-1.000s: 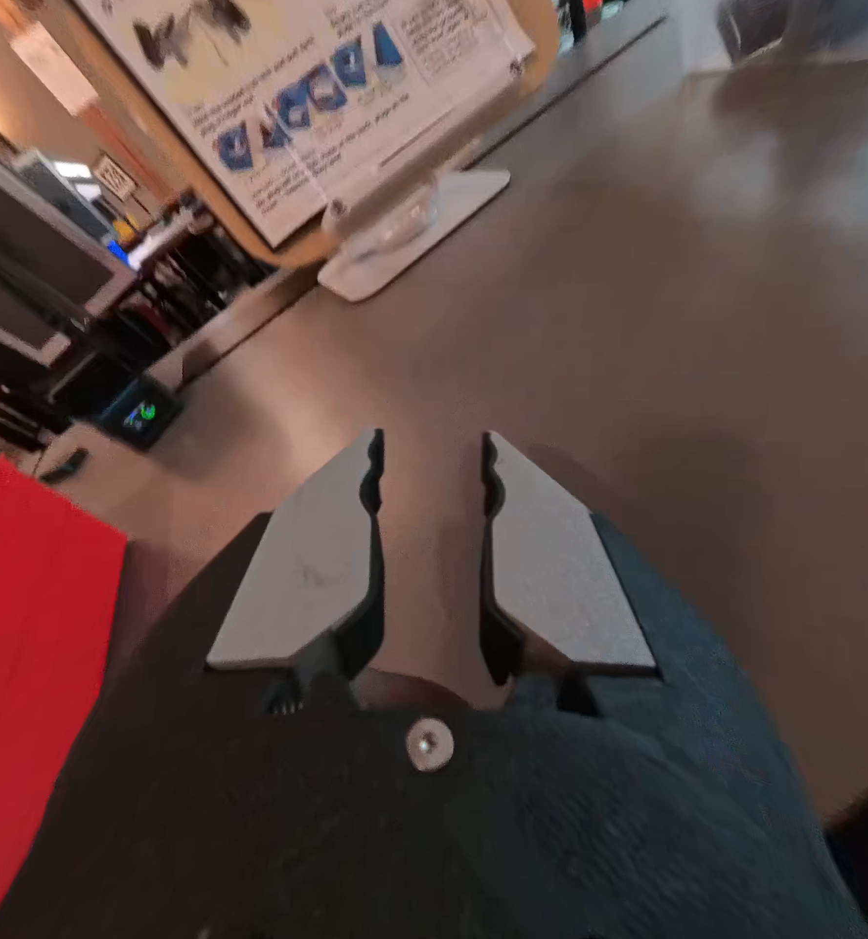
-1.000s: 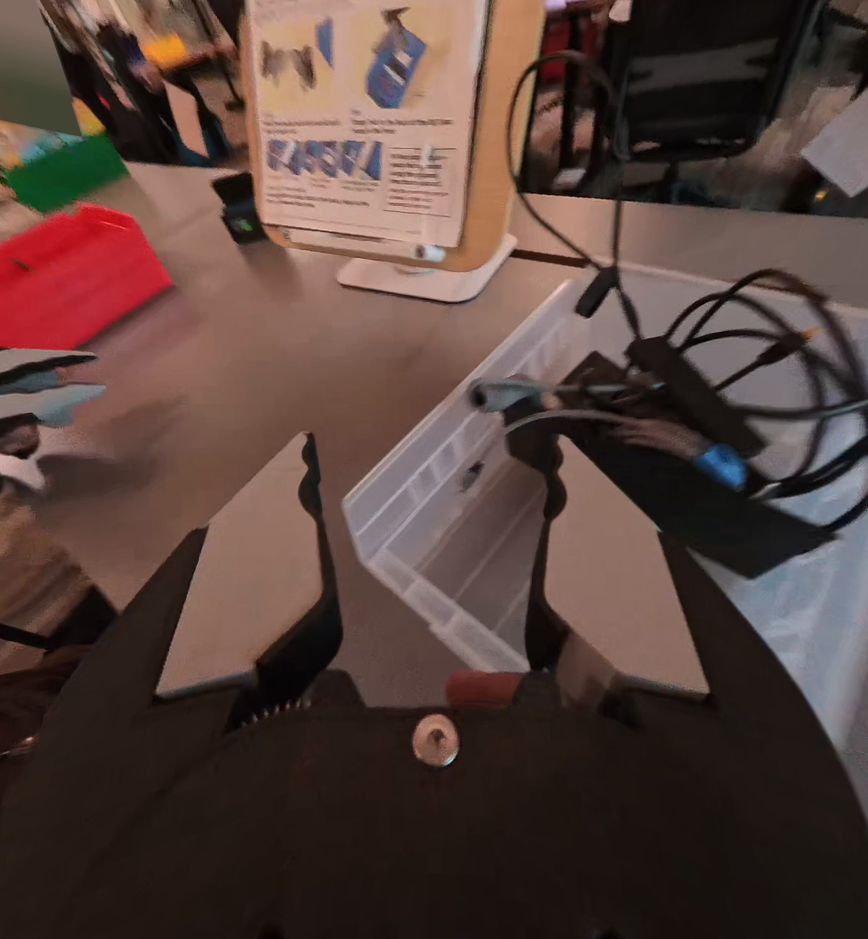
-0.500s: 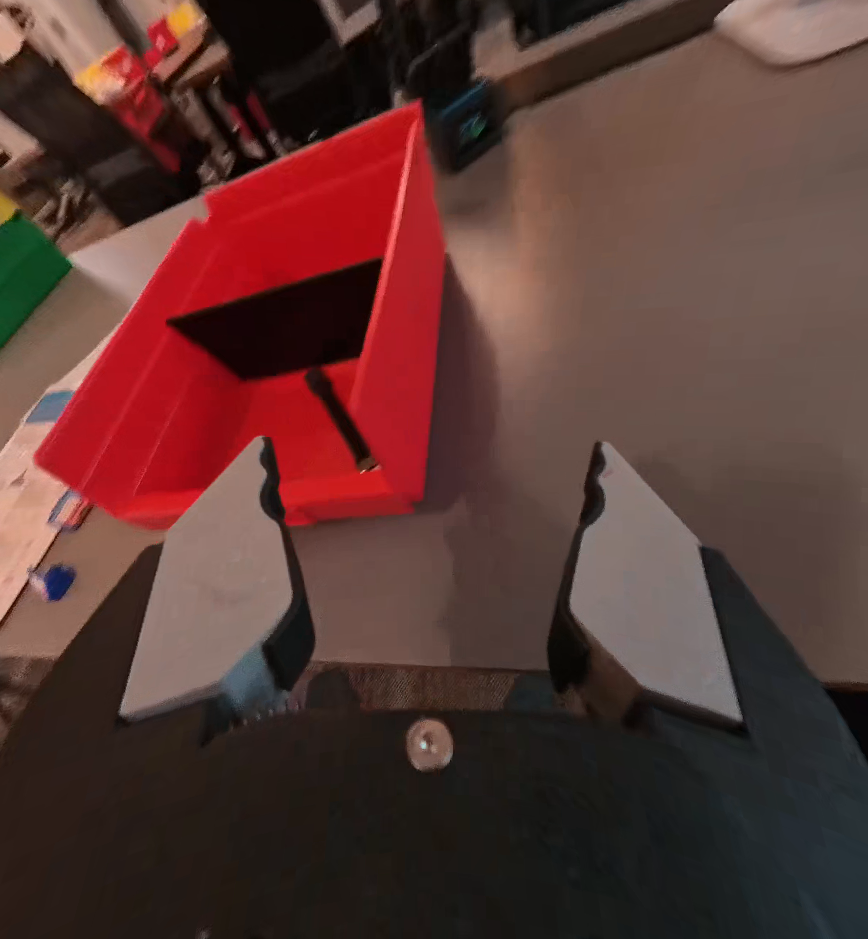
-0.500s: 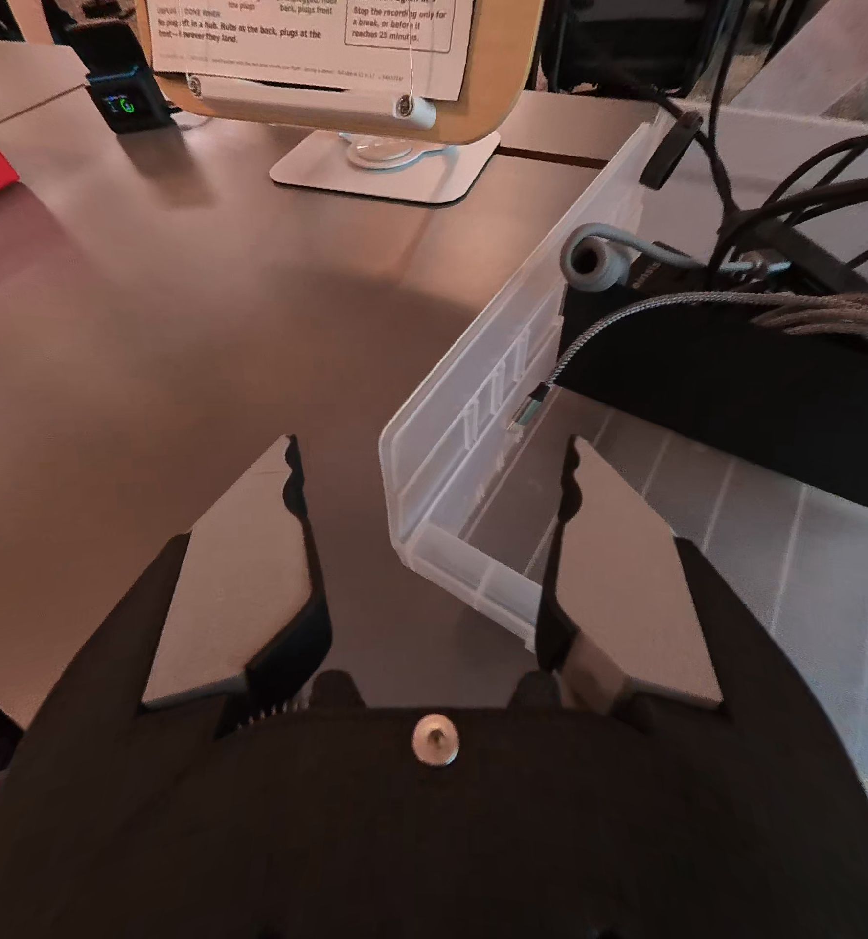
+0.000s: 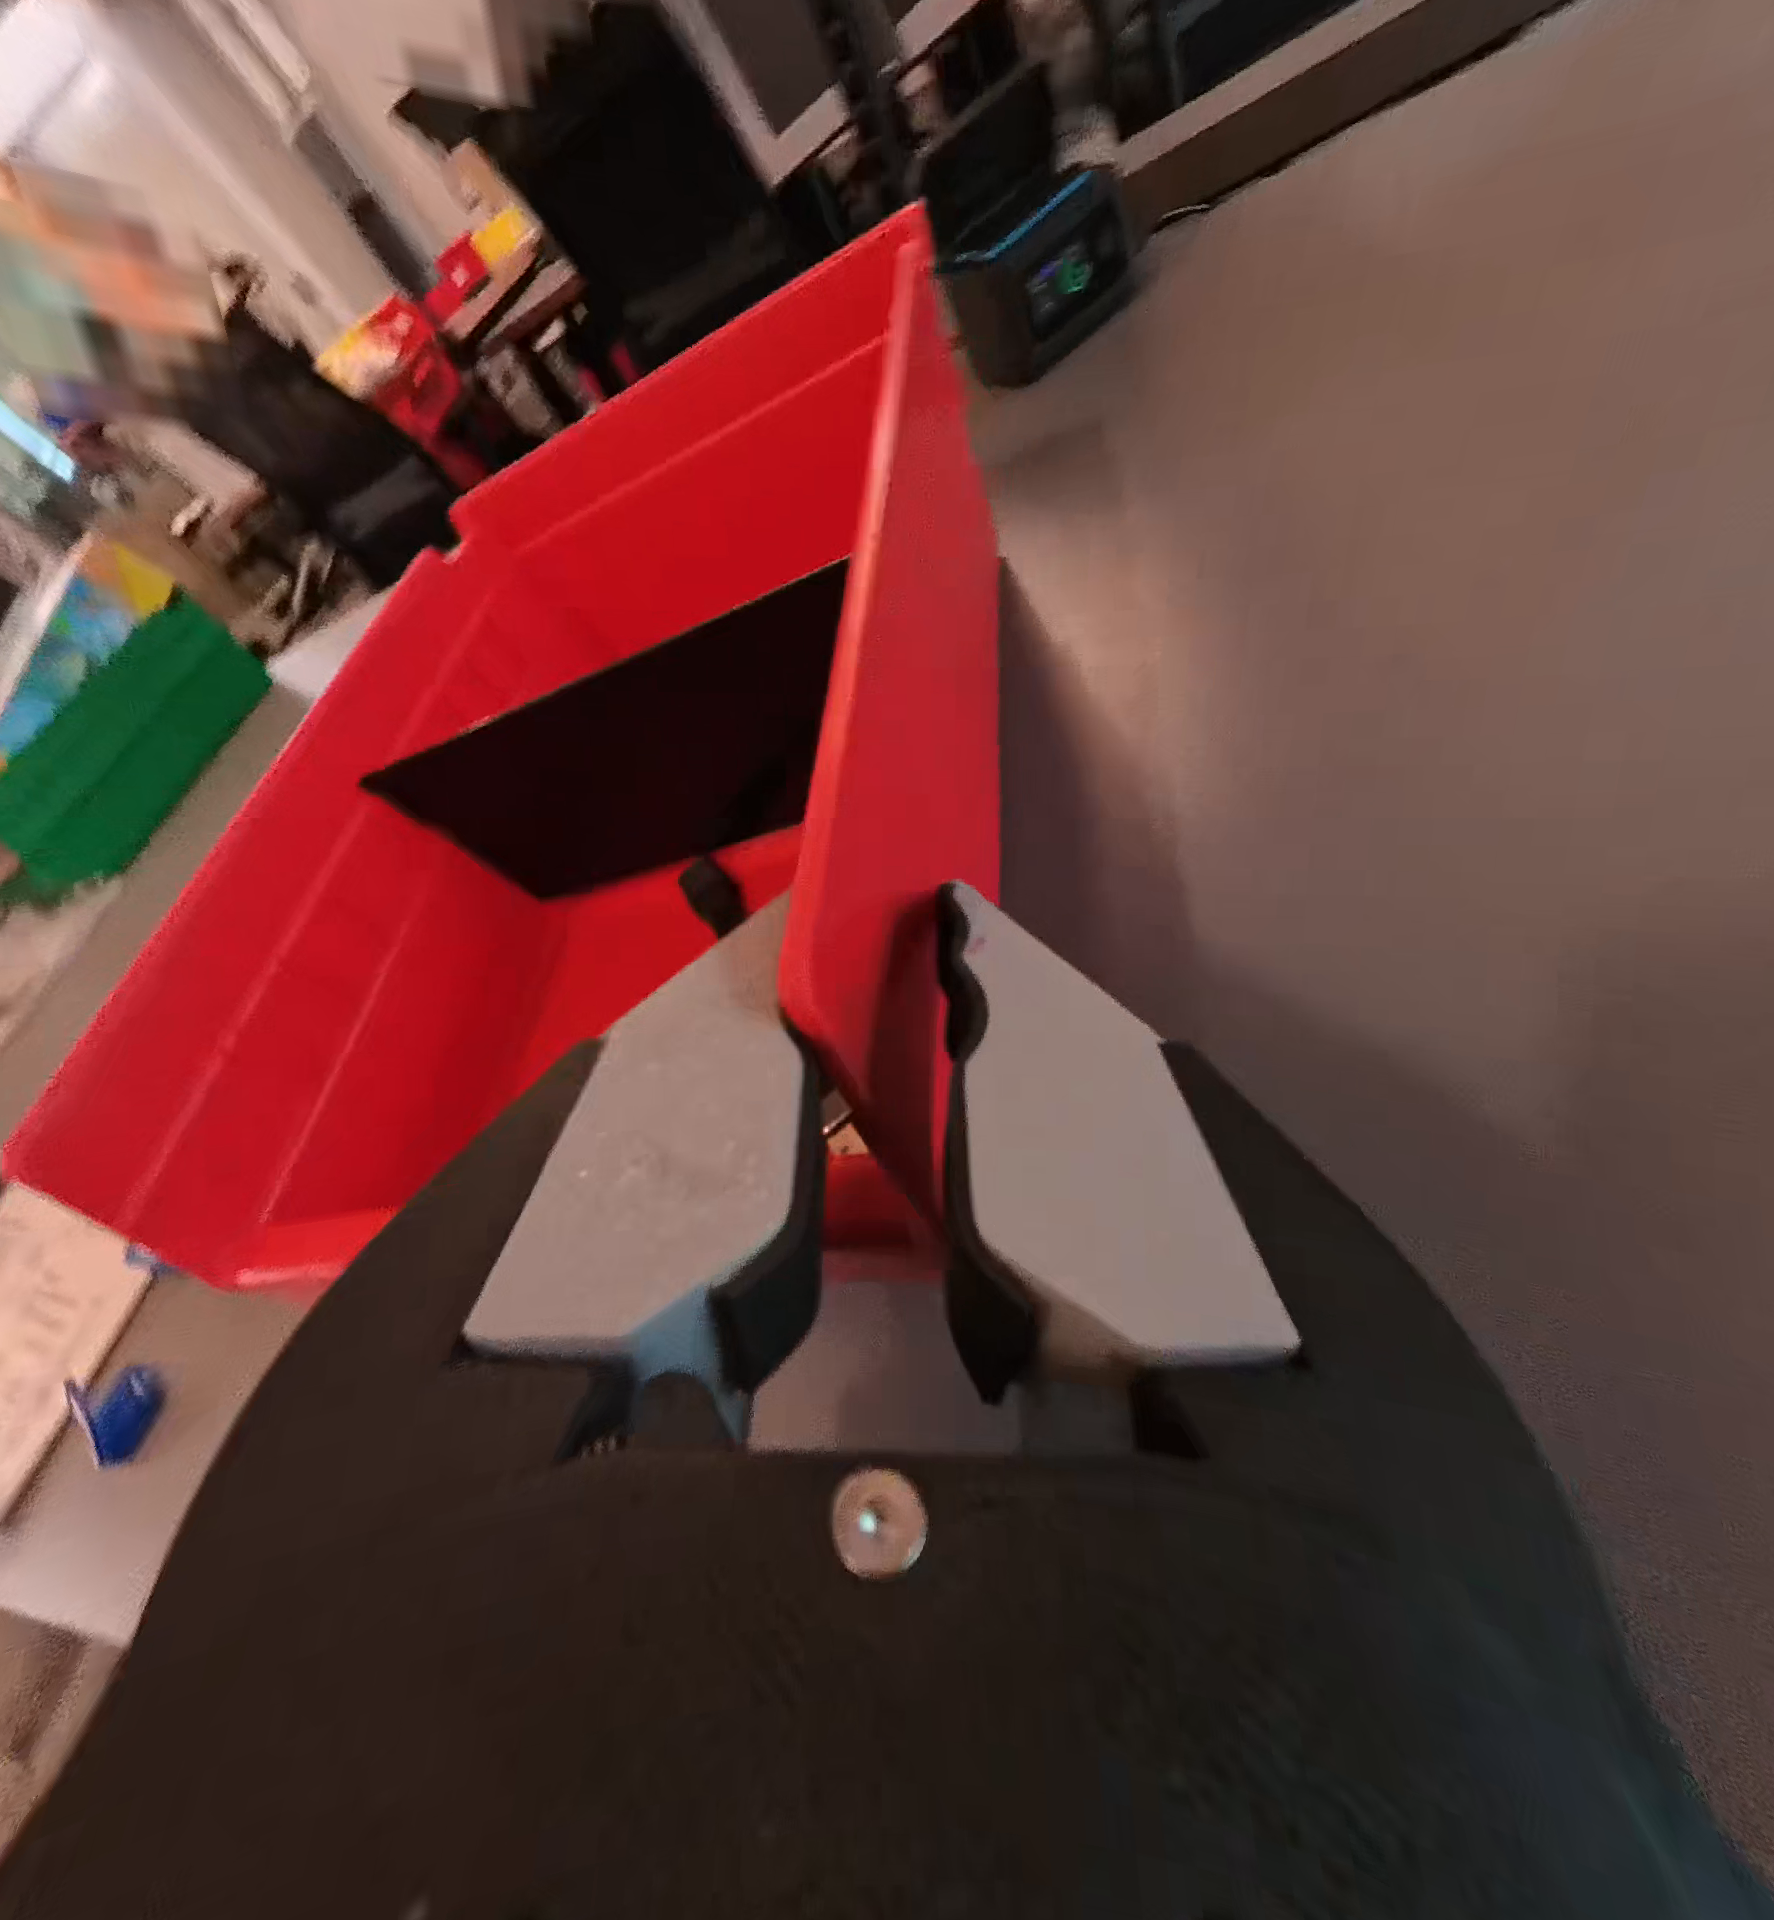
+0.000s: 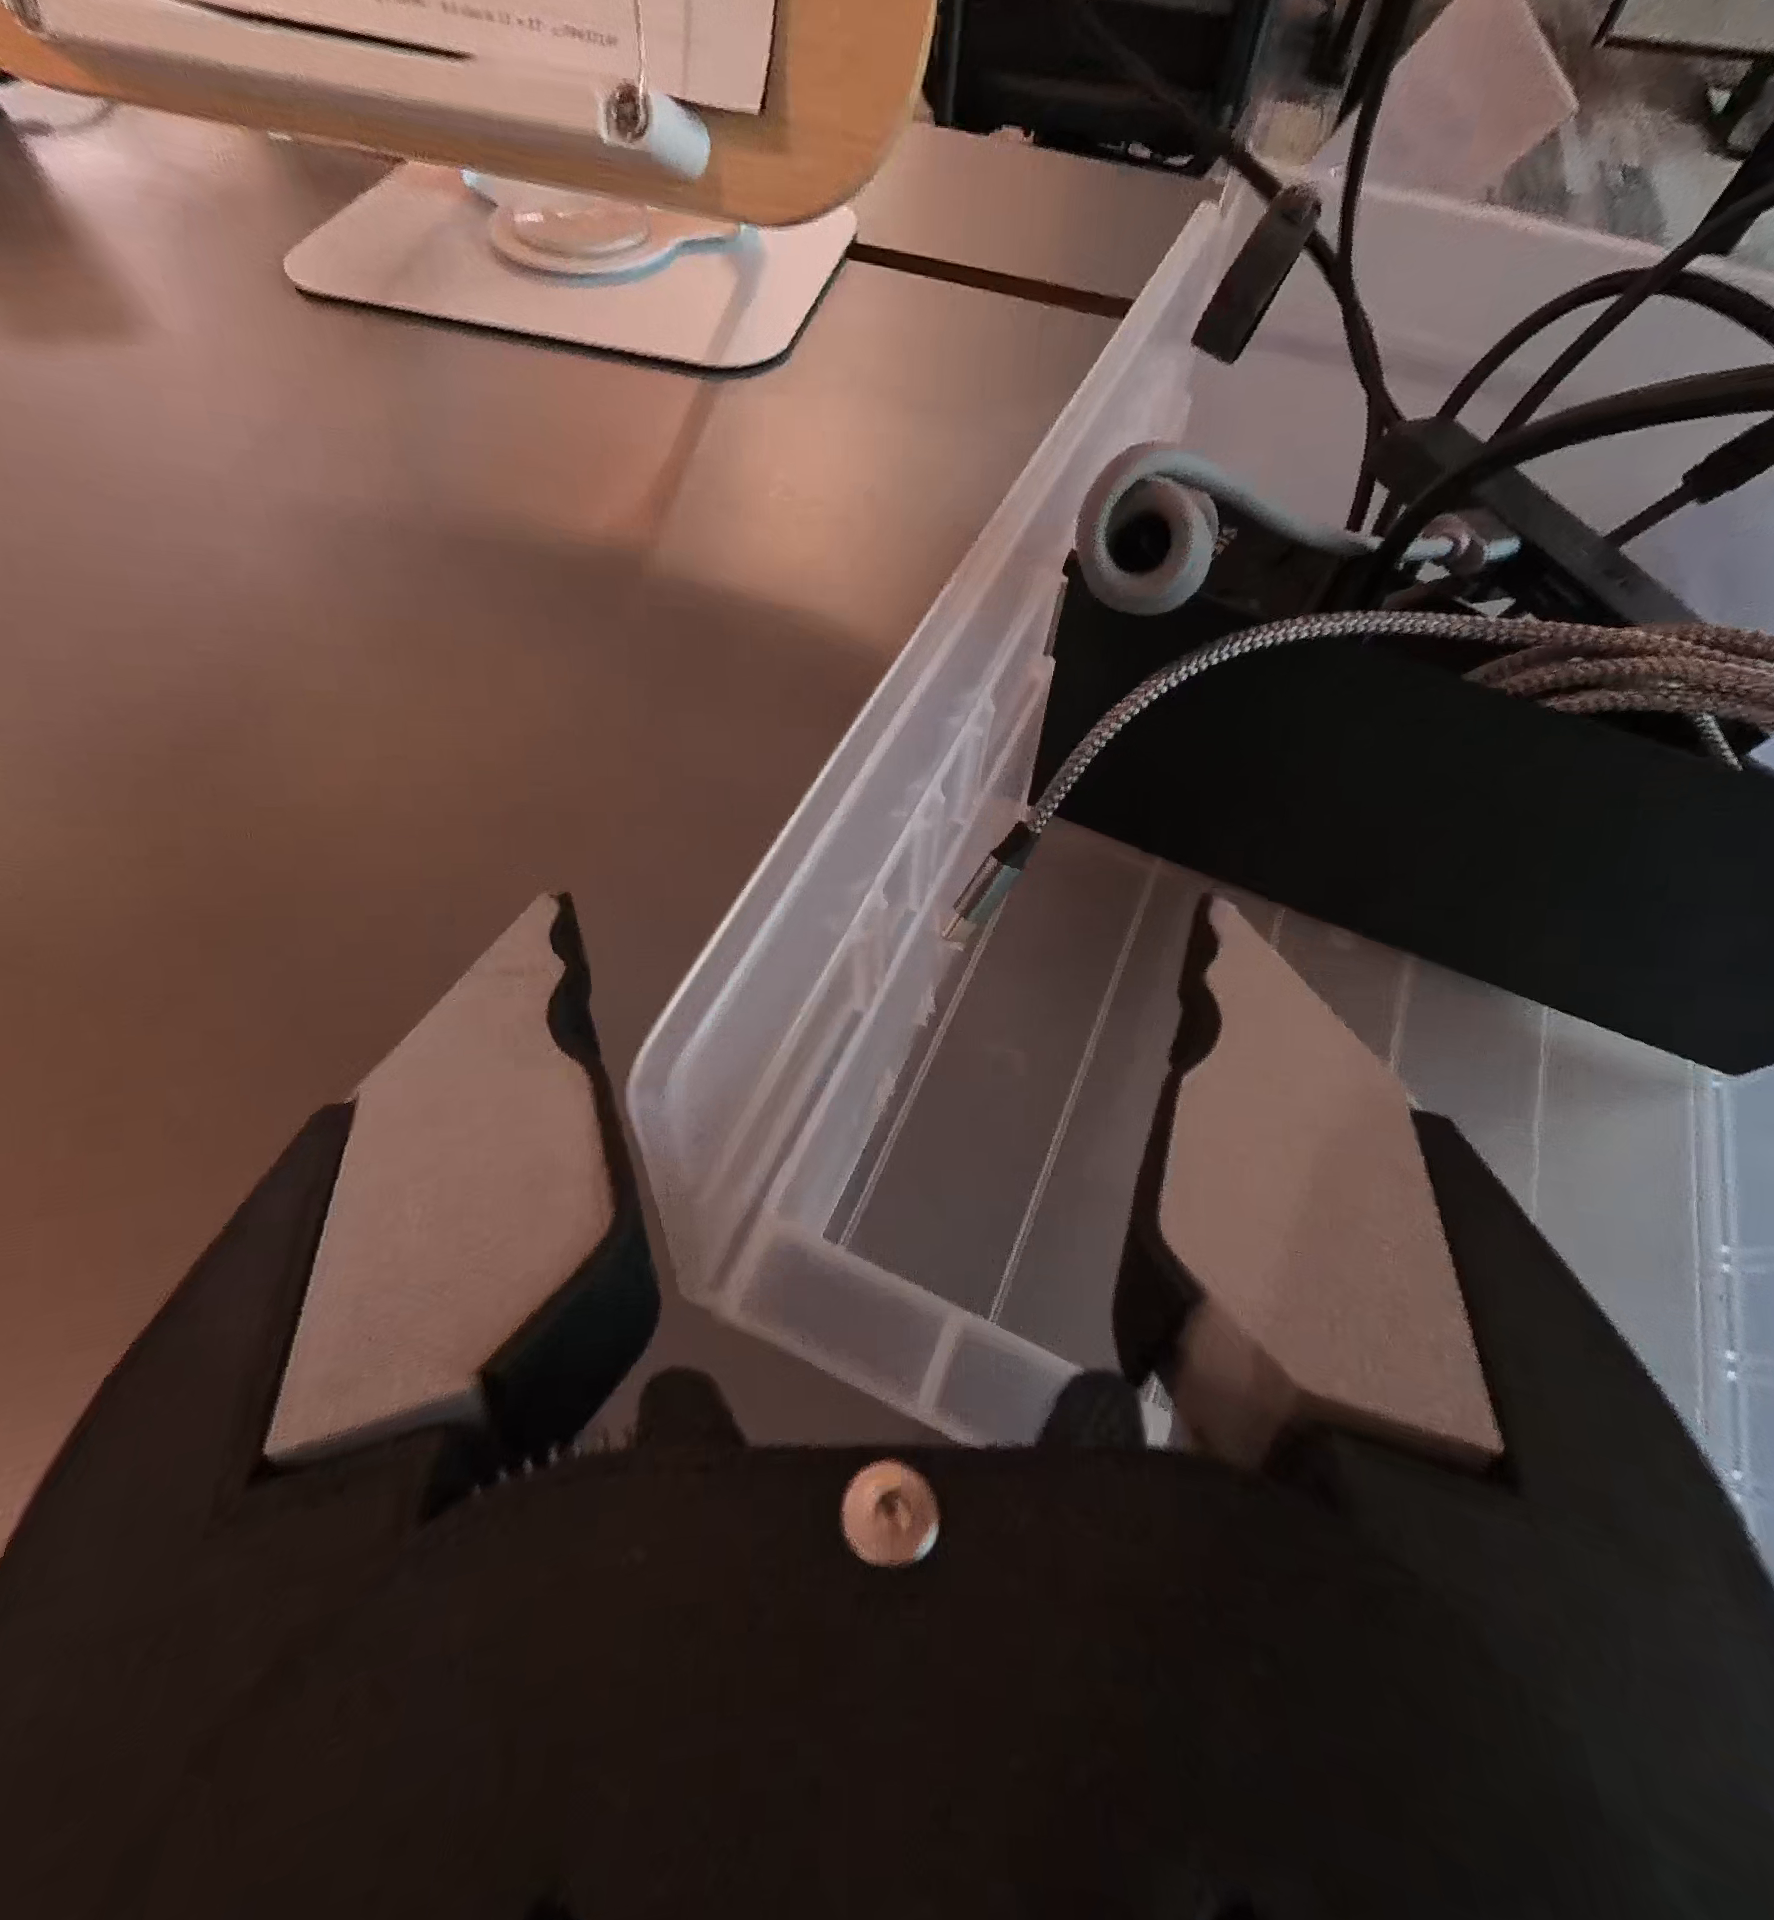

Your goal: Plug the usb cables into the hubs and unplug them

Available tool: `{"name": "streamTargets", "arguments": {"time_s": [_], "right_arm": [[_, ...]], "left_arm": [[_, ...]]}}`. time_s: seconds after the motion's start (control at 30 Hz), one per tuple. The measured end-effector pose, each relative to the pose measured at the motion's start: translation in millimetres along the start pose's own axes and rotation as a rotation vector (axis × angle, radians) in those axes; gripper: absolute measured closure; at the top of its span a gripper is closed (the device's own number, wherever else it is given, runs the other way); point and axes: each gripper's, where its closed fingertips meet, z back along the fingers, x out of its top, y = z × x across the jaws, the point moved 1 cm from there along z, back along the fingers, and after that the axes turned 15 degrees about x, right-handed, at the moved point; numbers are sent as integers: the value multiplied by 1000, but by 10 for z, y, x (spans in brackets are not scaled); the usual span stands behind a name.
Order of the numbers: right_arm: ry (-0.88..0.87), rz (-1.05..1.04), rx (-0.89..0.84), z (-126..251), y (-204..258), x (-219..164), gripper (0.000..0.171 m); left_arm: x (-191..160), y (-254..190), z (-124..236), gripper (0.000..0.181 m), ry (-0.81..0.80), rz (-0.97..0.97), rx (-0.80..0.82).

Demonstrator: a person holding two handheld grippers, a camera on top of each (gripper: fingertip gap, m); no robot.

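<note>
Your left tool (image 5: pixel 867 940) and right tool (image 6: pixel 878 961) look alike: textured black bodies, one silver screw at centre, flat grey finger plates with wavy black inner edges.

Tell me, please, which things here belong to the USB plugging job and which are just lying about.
Belongs to the job:
braided cable
grey cable
hub
clear bin holding them
red bin, its wall in the left gripper

Lying about:
green bin
small screen device
sign stand
blue clip

Glossy red plastic bin (image 5: pixel 893 748), translucent plastic tray (image 6: pixel 862 831), braided cable (image 6: pixel 1382 644)
</note>
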Motion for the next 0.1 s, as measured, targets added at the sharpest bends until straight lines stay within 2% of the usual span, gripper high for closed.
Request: {"name": "streamTargets", "arguments": {"time_s": [0.03,0.1], "right_arm": [[20,18,26,-6,33,-22,69],[67,70,92,12,116,-73,96]], "left_arm": [[22,-48,22,171,-19,-28,-35],[21,-65,88,175,-25,-19,-121]]}}
